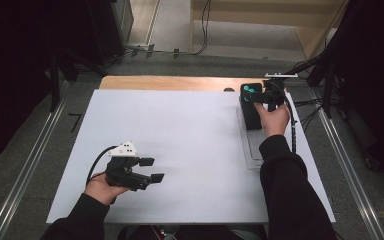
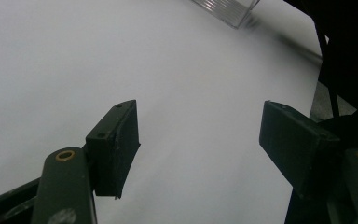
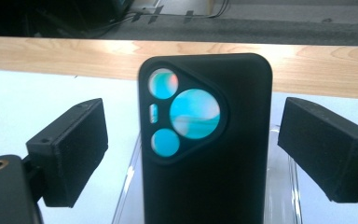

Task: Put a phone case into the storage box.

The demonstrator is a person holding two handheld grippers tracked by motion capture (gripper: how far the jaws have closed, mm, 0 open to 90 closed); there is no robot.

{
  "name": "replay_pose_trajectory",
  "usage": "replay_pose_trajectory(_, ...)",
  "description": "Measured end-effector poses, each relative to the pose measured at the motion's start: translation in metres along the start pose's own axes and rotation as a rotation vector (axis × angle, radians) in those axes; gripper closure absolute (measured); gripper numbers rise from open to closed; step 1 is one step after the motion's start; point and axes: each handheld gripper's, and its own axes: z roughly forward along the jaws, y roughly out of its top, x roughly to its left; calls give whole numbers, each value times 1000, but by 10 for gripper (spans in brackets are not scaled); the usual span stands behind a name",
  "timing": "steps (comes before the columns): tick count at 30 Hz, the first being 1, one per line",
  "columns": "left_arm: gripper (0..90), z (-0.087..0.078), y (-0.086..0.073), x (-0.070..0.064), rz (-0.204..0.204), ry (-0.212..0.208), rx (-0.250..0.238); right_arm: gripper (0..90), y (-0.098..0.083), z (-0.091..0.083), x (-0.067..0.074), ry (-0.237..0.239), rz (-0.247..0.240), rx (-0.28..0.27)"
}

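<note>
Item: black phone case (image 3: 205, 154), camera cutouts uppermost, standing on a clear tray (image 1: 252, 147) at the counter's (image 1: 180, 135) two o'clock corner. Right gripper (image 1: 266, 98) faces it at twelve o'clock, jaws released, one each side of the case, neither pad touching; its long axis runs upright between them. Left gripper (image 1: 147, 170) rests at seven o'clock, well apart, jaws released, holding nothing.

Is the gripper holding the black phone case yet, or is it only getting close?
Only getting close. Done: the right gripper has the black phone case lined up between its open jaws, with gaps on both sides. In hand: nothing is pinched yet; the case stands on the clear tray. Left: closing on the case and lifting it. The left gripper waits open over the white table.
</note>
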Motion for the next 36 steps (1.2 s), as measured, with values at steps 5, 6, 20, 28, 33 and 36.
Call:
replay_pose_trajectory(5, 288, -1, 1, 2, -4, 6, -3, 69, 2, -11, 4, 24, -5, 11)
replay_pose_trajectory(6, 288, -1, 1, 2, -6, 4, -3, 69, 2, -13, 5, 39, -7, 17)
replay_pose_trajectory(20, 288, -5, 2, 7, -9, 5, -10, 71, -3, -34, 27, 136, -109, 66)
replay_pose_trajectory(28, 288, -8, 3, 7, -14, -5, -25, 75, -13, -45, 32, 250, -126, 39)
replay_pose_trajectory(33, 288, -8, 1, 8, -12, 2, -10, 75, -20, -49, 38, 289, -151, 46)
replay_pose_trajectory(36, 288, -9, 1, 8, -14, 0, -14, 76, -23, -50, 41, 313, -168, 57)
